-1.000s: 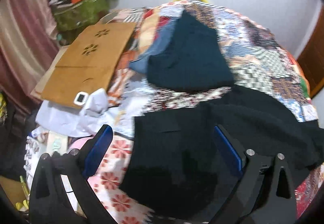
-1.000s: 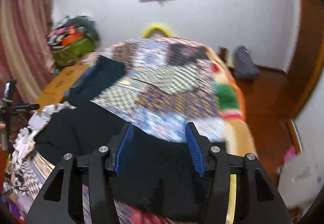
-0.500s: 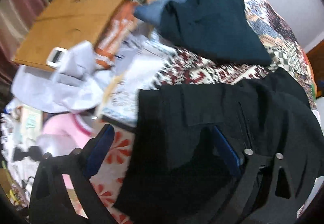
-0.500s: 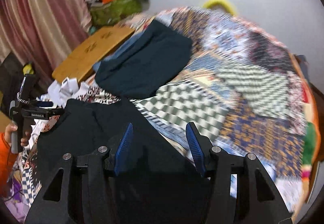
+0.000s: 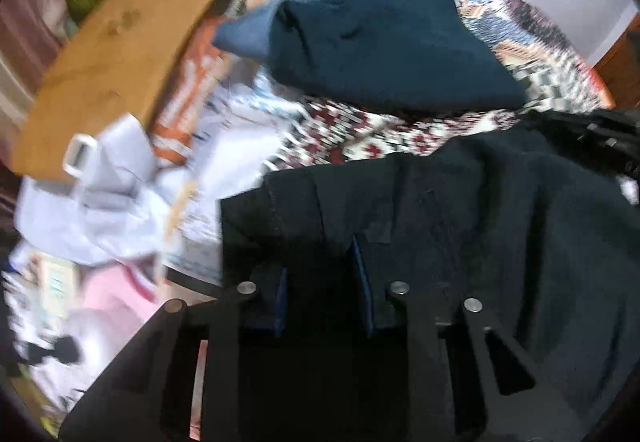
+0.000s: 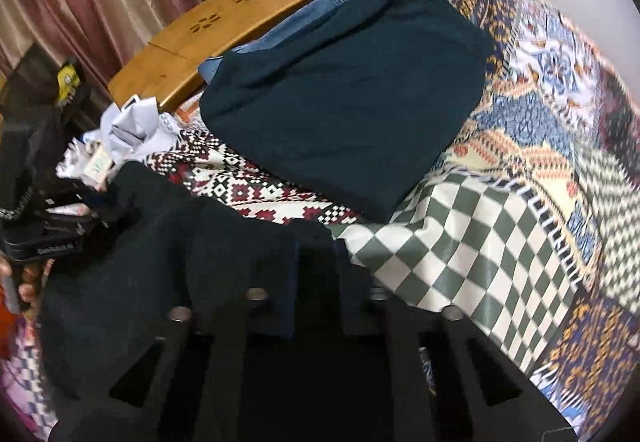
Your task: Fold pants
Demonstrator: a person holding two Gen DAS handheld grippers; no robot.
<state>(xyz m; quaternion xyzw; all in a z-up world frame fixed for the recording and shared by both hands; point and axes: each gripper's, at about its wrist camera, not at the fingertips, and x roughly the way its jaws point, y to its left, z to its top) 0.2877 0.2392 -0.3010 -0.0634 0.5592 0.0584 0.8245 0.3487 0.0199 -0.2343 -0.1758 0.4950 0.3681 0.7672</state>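
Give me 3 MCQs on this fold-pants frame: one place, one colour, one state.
1. Where does the folded dark teal garment lie relative to the black pants?
A. beyond them on the bed
B. under them
C. on the floor

2. What colour are the left gripper pads?
A. red
B. blue
C. yellow

3. How do the right gripper jaws stand?
A. wide open above the quilt
C. out of view
B. drawn in around pants cloth

Key: 1 A, patterned quilt shows between the two; 2 B, blue strips line the fingers; 3 B, black cloth fills the narrow gap between the fingers.
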